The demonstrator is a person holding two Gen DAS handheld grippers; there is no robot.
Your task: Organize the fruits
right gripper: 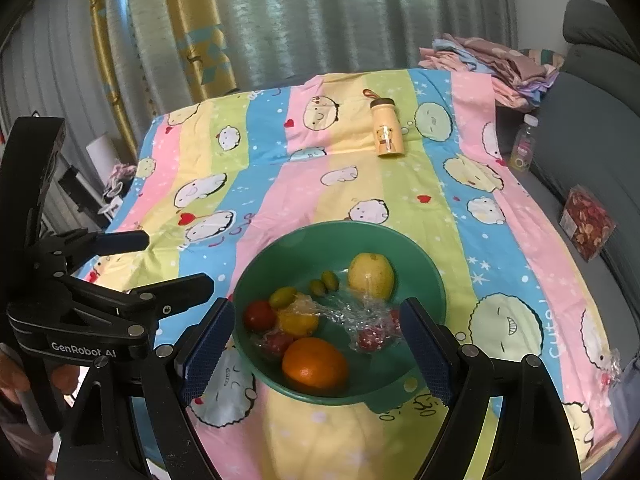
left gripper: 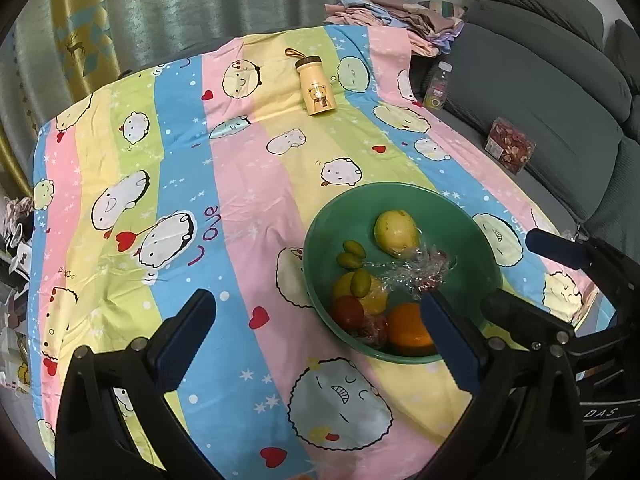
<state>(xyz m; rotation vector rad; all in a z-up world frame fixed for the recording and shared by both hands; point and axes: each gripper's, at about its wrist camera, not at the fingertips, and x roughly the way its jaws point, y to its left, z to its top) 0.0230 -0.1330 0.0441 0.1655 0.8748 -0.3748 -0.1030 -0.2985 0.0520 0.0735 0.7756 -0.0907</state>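
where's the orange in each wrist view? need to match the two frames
Left wrist: orange at lower right, near edge of the green bowl, partly behind the left claw's right finger.
Right wrist: orange at lower centre, front of the green bowl, between the right claw's fingers.
Shared landmark: yellow bear bottle lying on the striped cloth.

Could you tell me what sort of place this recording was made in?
Most likely a living room at home: a grey sofa beside a table under a cartoon-print cloth, curtains behind, and folded laundry piled at the table's far corner.
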